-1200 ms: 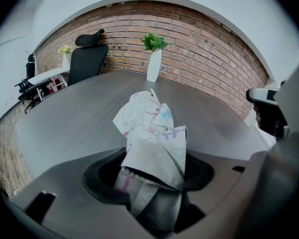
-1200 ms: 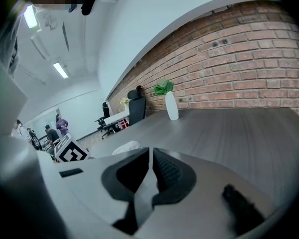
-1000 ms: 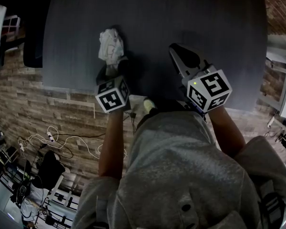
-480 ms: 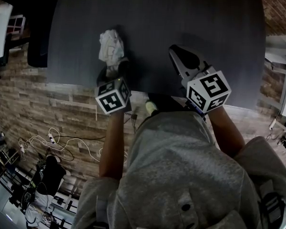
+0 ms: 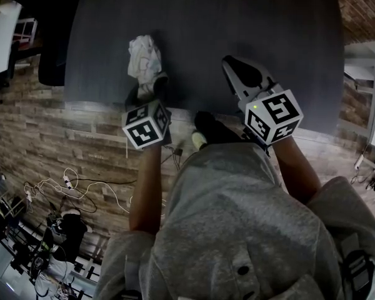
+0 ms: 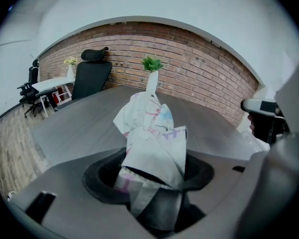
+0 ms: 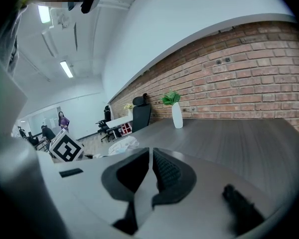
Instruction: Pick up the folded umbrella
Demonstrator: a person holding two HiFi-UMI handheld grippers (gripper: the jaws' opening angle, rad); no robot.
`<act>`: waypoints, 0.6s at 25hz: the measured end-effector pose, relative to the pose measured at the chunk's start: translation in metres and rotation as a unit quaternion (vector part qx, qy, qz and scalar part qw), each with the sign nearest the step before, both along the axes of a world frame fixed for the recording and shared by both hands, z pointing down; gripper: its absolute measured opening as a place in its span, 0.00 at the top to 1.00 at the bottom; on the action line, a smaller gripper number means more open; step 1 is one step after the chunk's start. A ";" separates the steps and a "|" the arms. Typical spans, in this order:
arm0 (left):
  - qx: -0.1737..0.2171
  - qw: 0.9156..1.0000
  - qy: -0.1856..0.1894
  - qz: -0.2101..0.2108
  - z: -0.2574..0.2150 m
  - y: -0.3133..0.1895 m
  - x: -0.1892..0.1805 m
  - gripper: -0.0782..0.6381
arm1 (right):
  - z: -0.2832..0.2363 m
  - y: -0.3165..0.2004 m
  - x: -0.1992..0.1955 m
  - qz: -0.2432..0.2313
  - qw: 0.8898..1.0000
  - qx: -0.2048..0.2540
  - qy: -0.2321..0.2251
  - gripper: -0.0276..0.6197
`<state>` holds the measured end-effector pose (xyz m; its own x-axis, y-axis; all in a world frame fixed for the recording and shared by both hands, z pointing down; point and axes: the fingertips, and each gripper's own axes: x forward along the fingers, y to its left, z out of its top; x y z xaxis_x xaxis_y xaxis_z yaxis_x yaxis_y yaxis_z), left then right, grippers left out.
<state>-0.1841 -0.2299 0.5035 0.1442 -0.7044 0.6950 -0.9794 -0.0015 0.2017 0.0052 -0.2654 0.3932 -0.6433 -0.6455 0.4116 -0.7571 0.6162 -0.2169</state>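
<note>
The folded umbrella [image 5: 144, 56], white with pastel prints, is bunched and sticks up from my left gripper [image 5: 147, 87], which is shut on its lower end just above the dark table [image 5: 237, 17] near the front edge. In the left gripper view the umbrella [image 6: 150, 136] fills the space between the jaws of the left gripper [image 6: 149, 176]. My right gripper [image 5: 239, 74] hovers over the table to the right, apart from the umbrella. Its jaws stand together with nothing between them, as the right gripper [image 7: 150, 169] shows in its own view.
A white vase with a green plant [image 7: 176, 112] stands at the table's far side by the brick wall. A black office chair [image 6: 91, 76] is at the far left corner. Cables [image 5: 75, 186] lie on the floor left of the person's legs.
Both grippers have risen a little, the left one carrying the umbrella with it. The table's front edge sits slightly higher in the head view.
</note>
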 end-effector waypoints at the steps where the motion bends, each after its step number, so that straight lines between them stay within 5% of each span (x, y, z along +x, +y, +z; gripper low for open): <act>1: 0.003 1.000 0.000 0.000 -0.004 0.003 0.000 0.50 | -0.001 0.004 0.000 -0.001 1.000 0.002 0.001 0.90; 15: 0.063 0.998 -0.001 -0.007 -0.061 0.065 -0.007 0.50 | -0.031 0.068 -0.020 -0.024 0.999 0.038 -0.007 0.90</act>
<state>-0.1909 -0.1649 0.4424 0.1316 -0.7885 0.6008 -0.9800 -0.0122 0.1985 -0.0150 -0.1976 0.3619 -0.6802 -0.6428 0.3523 -0.7231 0.6672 -0.1786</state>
